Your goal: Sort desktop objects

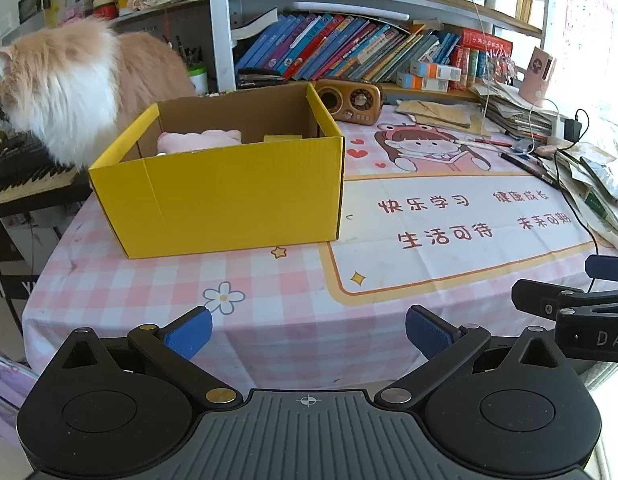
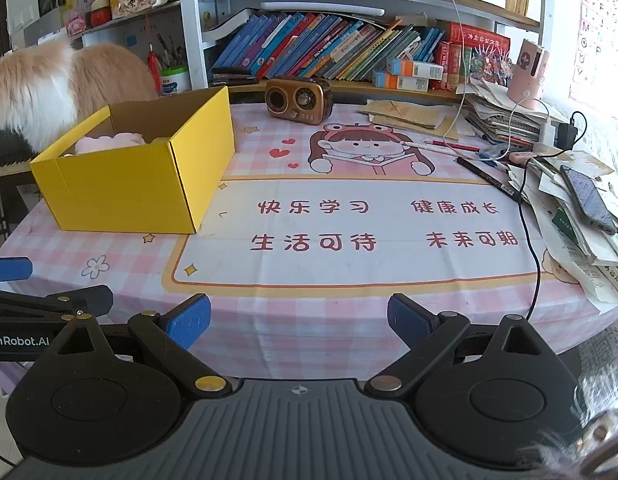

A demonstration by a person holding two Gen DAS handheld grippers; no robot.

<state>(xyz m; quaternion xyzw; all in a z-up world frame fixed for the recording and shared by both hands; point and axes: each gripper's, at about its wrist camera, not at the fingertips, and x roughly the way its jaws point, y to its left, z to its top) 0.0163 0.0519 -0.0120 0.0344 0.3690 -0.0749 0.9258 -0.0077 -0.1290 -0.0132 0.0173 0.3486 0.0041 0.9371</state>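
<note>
Both grippers spread and empty at the desk's near edge; pens lie far right, long axis running left-right, nearer right gripper than left gripper; yellow box far left.

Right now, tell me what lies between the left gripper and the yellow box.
Only bare tablecloth, in the left wrist view: nothing stands between the open left gripper and the yellow box.

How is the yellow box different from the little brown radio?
The yellow box is much bigger than the brown radio. The box is open on top with a pink soft thing inside; the radio is closed, with two round dials. The box sits nearer; the radio is back by the books. Both rest on the pink tablecloth.
</note>
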